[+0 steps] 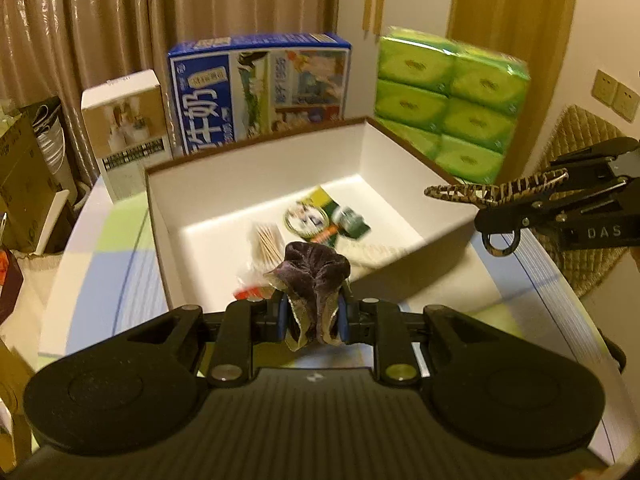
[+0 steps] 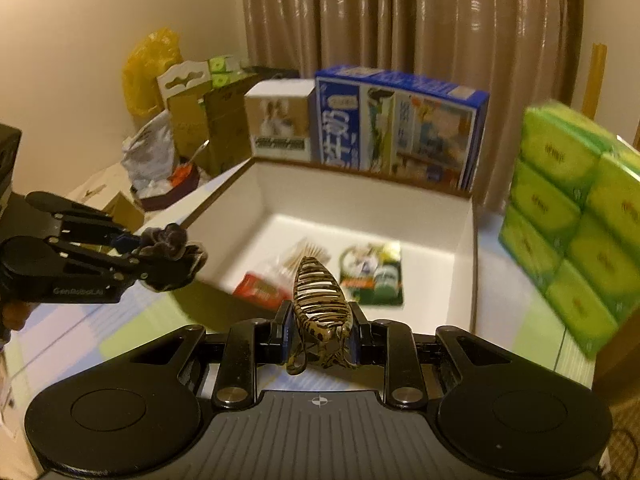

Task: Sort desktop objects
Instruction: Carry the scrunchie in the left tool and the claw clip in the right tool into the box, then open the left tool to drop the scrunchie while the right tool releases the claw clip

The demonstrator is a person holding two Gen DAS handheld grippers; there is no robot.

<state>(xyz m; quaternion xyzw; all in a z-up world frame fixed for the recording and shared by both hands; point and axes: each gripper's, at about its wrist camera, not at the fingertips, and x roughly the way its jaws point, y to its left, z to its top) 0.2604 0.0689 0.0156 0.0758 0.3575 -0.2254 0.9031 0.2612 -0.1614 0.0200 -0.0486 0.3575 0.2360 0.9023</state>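
My left gripper (image 1: 314, 320) is shut on a dark purple velvet scrunchie (image 1: 316, 276) and holds it above the near edge of a white open box (image 1: 256, 184). My right gripper (image 2: 320, 332) is shut on a tiger-striped hair claw clip (image 2: 318, 292), held above the box's near side; the clip also shows in the left wrist view (image 1: 492, 190). The scrunchie also shows in the right wrist view (image 2: 172, 244). Inside the box lie a pack of toothpicks (image 1: 266, 244) with a red label and a green and white packet (image 1: 328, 220).
Behind the box stand a blue milk carton box (image 1: 260, 88), a small white box (image 1: 128, 120) and a stack of green tissue packs (image 1: 452, 100). Cardboard boxes and bags (image 2: 176, 128) crowd the left. The table has a pastel checked cloth (image 1: 104, 256).
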